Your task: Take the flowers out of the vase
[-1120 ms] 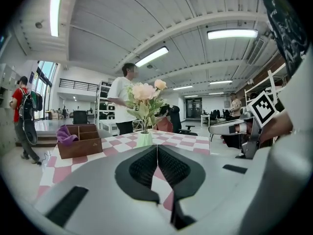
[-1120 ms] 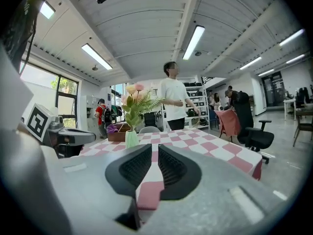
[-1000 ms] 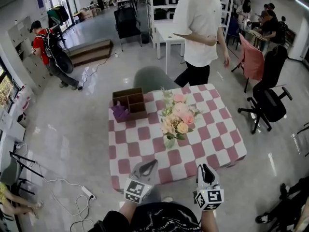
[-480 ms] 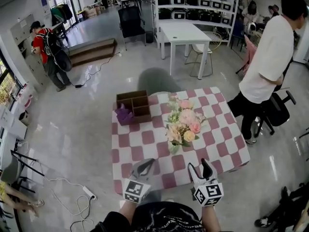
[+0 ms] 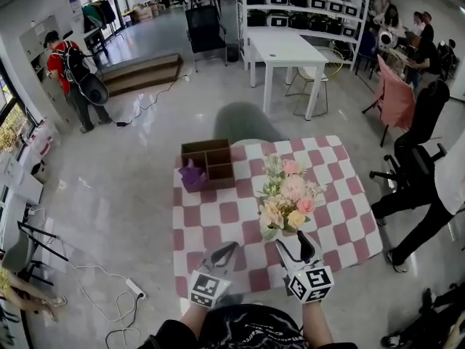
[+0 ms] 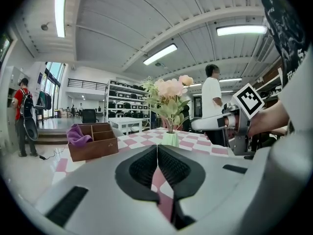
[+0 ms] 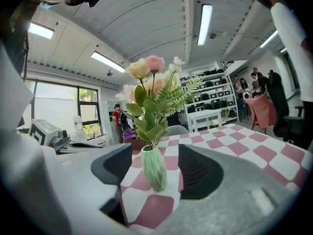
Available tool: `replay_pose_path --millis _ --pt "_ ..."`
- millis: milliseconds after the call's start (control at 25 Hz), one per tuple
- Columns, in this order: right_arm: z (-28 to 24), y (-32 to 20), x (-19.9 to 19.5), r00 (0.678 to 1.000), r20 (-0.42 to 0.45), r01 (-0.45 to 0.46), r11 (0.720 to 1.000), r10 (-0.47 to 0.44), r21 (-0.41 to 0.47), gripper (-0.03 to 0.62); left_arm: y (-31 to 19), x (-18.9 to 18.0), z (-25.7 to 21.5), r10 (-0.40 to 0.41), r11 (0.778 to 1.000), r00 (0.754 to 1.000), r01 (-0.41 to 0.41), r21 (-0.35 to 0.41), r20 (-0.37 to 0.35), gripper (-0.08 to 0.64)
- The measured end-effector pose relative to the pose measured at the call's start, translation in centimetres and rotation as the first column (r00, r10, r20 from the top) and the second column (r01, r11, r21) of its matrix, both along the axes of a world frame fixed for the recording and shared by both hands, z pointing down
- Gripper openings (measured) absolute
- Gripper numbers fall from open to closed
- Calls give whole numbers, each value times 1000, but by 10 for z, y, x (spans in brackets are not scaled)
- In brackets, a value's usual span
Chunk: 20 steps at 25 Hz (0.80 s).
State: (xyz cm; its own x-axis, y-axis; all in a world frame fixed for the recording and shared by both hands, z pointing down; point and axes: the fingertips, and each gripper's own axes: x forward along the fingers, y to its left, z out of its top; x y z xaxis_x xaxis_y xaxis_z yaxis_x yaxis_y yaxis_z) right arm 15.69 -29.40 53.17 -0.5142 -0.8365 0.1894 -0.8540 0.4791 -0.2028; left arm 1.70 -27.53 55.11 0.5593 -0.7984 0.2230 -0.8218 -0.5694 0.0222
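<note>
A: Step? We read it as the approach. The flowers (image 5: 289, 195) still sit in the vase (image 5: 269, 233) and nothing is lifted yet.
B: Agreed. We see the vase upright near the front middle of the bench (image 5: 218, 217), on the pink-and-white check cloth (image 5: 330, 195).
A: We note the right tongs (image 5: 294, 246) are opening, about half wide. In the right gripper view the vase lines up in the gap ahead of the pads (image 7: 198, 173), untouched.
B: We mark the left tongs (image 5: 231, 246) as pressed together with nothing between them, over the bench's near edge, left of the vase.
A: For the next move, we'd guess one set steadies the vase while the other pinches the bunch low at the neck and pulls straight up.
B: The vase is pale green, ribbed, bulging mid-body, with a narrow foot — it looks light, so we expect it to tip if unheld.
A: The blooms are pink, peach and cream, leafy — we think fabric.
B: The pads are black and ridged. We judge they'll bite thin stalks fine.
</note>
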Motion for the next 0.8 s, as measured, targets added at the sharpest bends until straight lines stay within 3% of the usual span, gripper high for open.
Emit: replay_pose_path --millis 520,800 --pt "3 -46 -33 996 53 72 996 -70 -42 298 -13 -19 5 -13 999 1000 13 -29 5 12" --pt "1 -62 -44 995 -4 101 995 -101 -21 279 -22 -25 5 -26 999 999 24 -43 -39 11"
